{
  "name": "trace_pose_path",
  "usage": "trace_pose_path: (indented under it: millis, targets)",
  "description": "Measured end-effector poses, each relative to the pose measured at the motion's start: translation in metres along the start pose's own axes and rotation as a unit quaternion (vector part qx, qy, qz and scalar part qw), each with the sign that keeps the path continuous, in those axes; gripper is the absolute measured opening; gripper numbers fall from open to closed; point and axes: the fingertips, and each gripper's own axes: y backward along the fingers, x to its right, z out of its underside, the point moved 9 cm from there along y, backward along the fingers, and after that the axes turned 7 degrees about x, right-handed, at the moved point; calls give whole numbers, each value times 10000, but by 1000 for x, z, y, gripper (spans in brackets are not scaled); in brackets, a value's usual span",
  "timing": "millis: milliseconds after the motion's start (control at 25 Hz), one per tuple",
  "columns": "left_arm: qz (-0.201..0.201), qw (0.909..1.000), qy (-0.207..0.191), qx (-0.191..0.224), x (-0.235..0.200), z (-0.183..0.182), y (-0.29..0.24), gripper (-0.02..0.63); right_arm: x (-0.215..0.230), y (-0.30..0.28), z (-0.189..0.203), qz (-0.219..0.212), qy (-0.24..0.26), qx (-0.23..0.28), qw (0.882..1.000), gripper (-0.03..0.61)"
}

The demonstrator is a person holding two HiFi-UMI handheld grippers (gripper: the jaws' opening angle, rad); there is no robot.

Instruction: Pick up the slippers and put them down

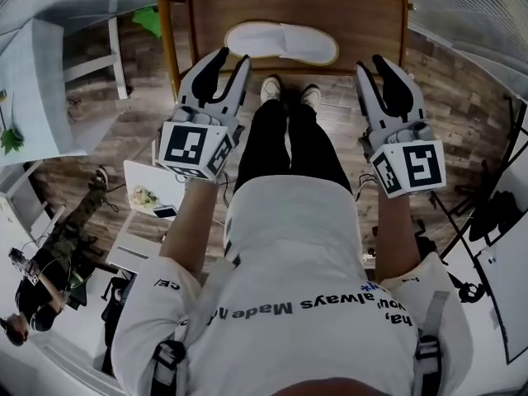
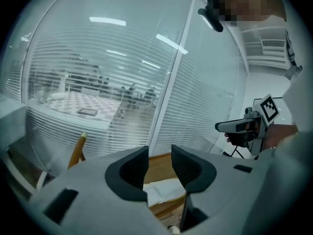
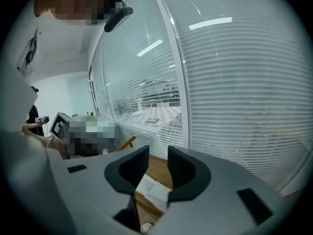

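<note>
In the head view, a pair of white slippers (image 1: 280, 41) lies side by side at the upper middle of the frame, on a wooden tabletop (image 1: 375, 19). The left gripper (image 1: 229, 63) and right gripper (image 1: 375, 68) are held out either side of the person's shoes (image 1: 289, 91), both short of the tabletop edge, well apart from each other.

In the left gripper view, the dark fingers (image 2: 129, 173) stand apart with nothing gripped. Through the gap, low in the frame, the slippers (image 2: 164, 189) show on the tabletop (image 2: 157, 169) beyond the fingers. The right gripper (image 2: 239, 126) appears at the right edge.

In the right gripper view, the fingers (image 3: 183, 173) are likewise parted and empty. The slippers (image 3: 154, 190) lie on the tabletop (image 3: 159, 173), seen through the gap, and window blinds (image 3: 234, 97) fill the right of the frame.
</note>
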Motion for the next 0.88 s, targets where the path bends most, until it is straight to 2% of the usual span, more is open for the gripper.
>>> trace_pose_path:
  millis: [360, 600, 760, 880]
  targets:
    - [-366, 9957, 481, -708, -63, 102, -29, 166, 31, -44, 116, 191, -509, -726, 9959, 140]
    - [-461, 9885, 850, -1166, -90, 172, -39, 215, 45, -59, 193, 268, -1039, -1080, 9883, 156]
    - [-511, 9839, 1080, -1330, -102, 205, -43, 236, 55, -64, 232, 429, -1268, -1244, 9832, 177]
    - [-560, 9801, 1230, -1450, -104, 216, -51, 256, 64, -66, 253, 485, -1529, -1349, 9778, 195]
